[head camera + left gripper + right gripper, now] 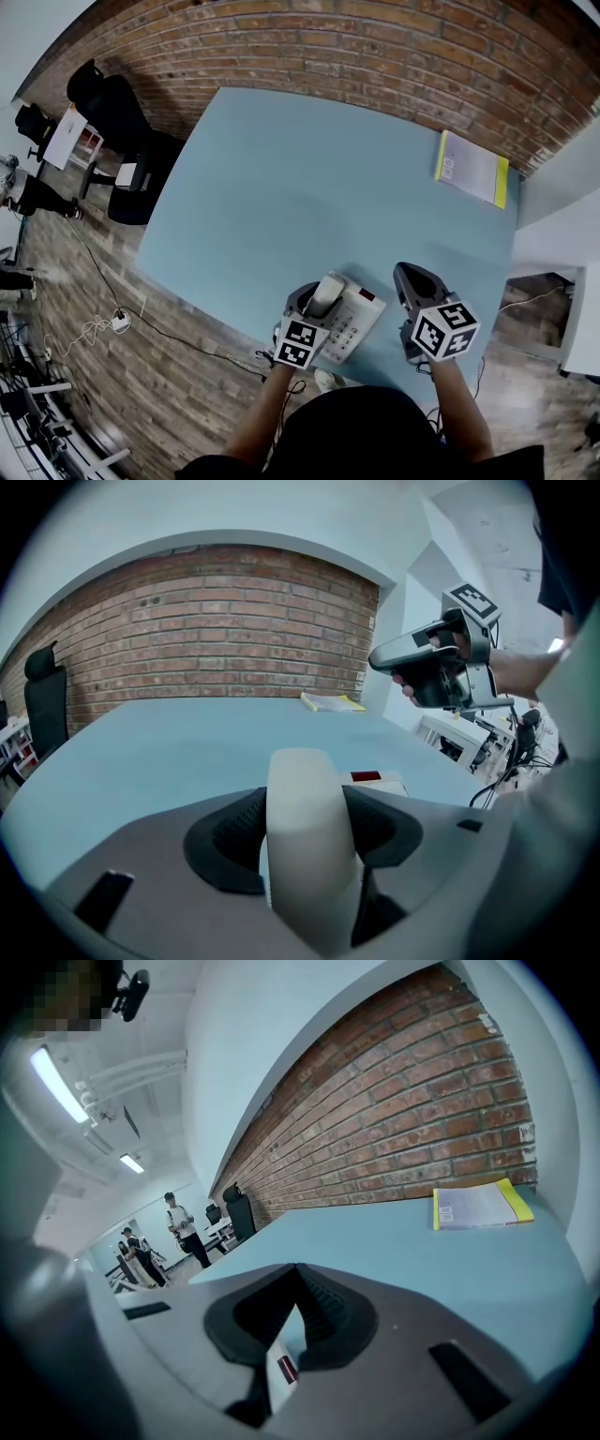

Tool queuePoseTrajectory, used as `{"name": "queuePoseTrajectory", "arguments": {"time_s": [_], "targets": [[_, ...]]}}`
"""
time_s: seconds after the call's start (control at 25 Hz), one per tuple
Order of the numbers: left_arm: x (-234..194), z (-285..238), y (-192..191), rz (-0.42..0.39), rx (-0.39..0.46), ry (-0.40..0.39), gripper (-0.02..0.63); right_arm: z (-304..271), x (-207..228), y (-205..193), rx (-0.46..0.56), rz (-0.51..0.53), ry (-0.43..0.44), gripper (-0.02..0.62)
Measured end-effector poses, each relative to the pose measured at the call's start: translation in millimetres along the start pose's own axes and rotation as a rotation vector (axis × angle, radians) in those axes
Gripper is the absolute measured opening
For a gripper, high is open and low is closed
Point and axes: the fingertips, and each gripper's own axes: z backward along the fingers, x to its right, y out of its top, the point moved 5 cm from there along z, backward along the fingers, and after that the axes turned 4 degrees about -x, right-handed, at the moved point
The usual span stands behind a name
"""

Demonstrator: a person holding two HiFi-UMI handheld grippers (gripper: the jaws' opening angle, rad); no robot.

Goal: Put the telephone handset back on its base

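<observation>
The left tool (307, 801), a smooth grey plastic shell with black ribbed pads, is clamped across the middle of the handset (305, 855). The handset is a rounded, matte cream bar, and it fills the gap between the two jaws. Seen from the head view, the handset (326, 292) lies lengthwise over the left side of the telephone base (361, 321). No view shows whether it is seated in the cradle. The base is a slanted cream plastic block with rows of small keys and a small red patch at its far right corner.

The left tool (309, 314) points away from the person. Its black-and-white marker cube (298, 342) sits nearest the body, on a bare forearm (255, 424) that reaches forward.

The right tool (298, 1274) has its jaws pressed together and grips nothing. In the head view it (406, 272) hovers just right of the base and apart from it, pointing forward on a slightly bent right forearm (461, 412).

The base stands near the front edge of a smooth, pale blue bench (309, 169). A flat booklet (472, 167) with a yellow edge lies well beyond the base, at the far right corner. A rough red brick wall (375, 47) runs behind it. A black office chair (112, 112) stands far left of the base, on a wood-plank floor.
</observation>
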Motion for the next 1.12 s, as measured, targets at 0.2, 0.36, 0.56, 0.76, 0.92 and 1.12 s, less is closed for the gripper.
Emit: {"name": "queuePoseTrajectory", "arguments": {"time_s": [0.2, 0.36, 0.56, 0.76, 0.92, 1.12], "targets": [[1.1, -7.9, -1.8, 0.002, -0.016, -0.010, 0.256, -4.5, 5.3, -2.7, -0.007, -0.012, 0.005, 0.012], [-0.1, -10.6, -4.6, 0.007, -0.022, -0.010, 0.256, -7.7, 3.1, -1.0, -0.010, 0.002, 0.011, 0.012], [-0.9, -11.2, -4.3, 0.038, 0.012, -0.006, 0.256, -8.0, 2.8, -2.7, -0.014, -0.001, 0.014, 0.012], [-0.1, -13.4, 0.6, 0.021, 0.022, -0.012, 0.256, -7.4, 2.7, -3.6, -0.016, -0.004, 0.014, 0.012], [-0.1, -12.0, 0.1, 0.027, 0.022, -0.008, 0.256, -7.3, 1.7, -4.1, -0.017, -0.005, 0.017, 0.012], [0.1, -10.4, -0.3, 0.025, 0.020, -0.009, 0.256, -5.3, 1.3, -5.8, -0.021, -0.005, 0.016, 0.012]]}}
